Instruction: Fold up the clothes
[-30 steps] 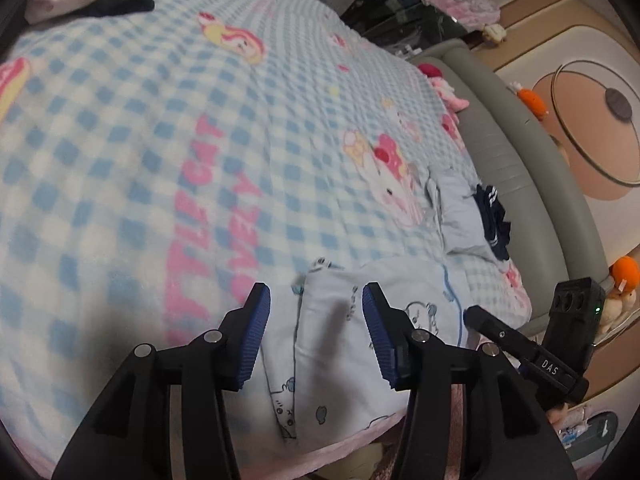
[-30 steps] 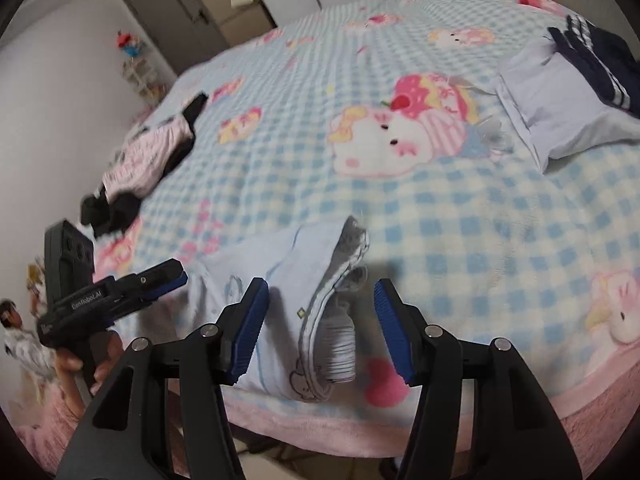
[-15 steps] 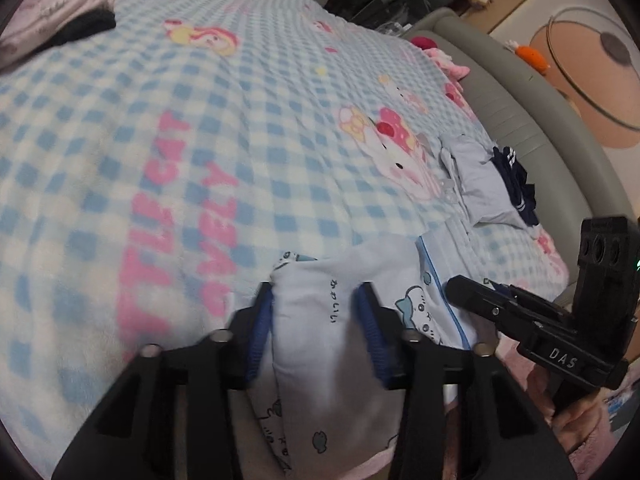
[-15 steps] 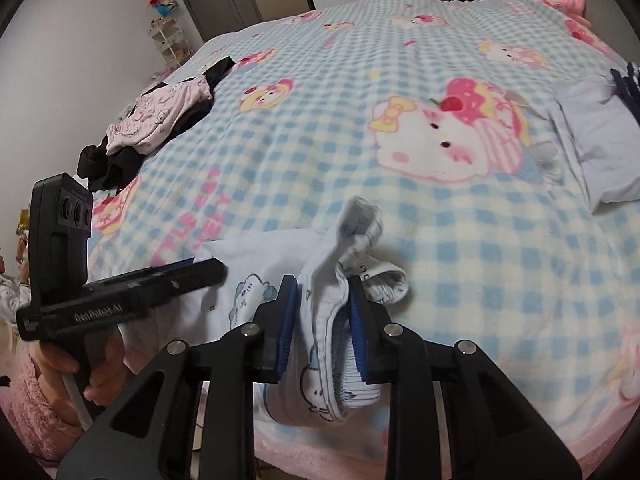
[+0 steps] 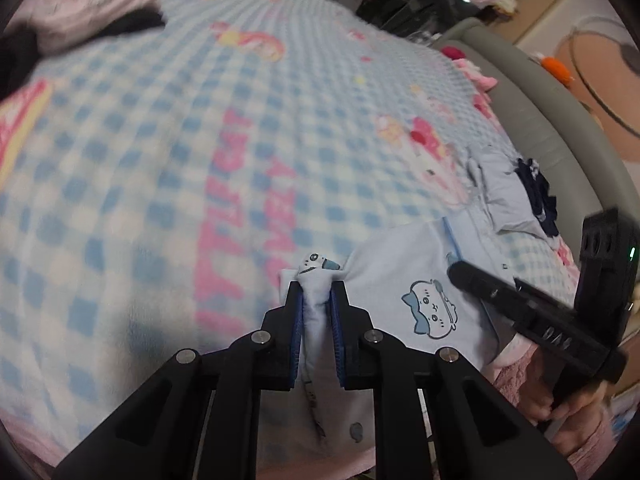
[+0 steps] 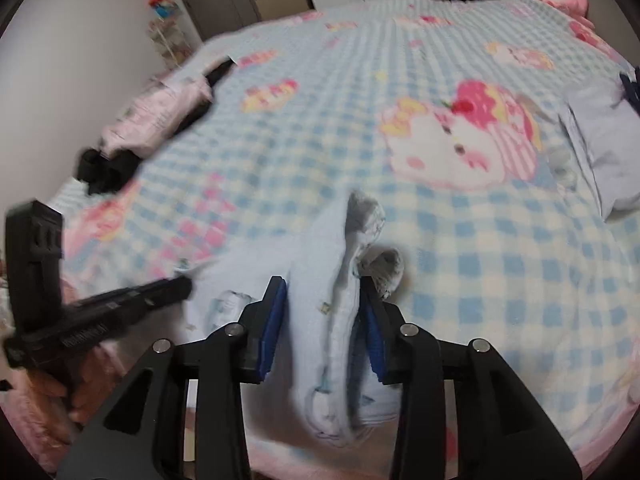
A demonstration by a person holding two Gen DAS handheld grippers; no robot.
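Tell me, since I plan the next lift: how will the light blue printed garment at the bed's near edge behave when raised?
Probably floppy: the light blue garment bunches into a narrow ridge where the left tongs pinch it. It likely sags between grips, since slack cloth hangs below the right tongs, whose pads have just been spreading. It looks thin, so probably light.
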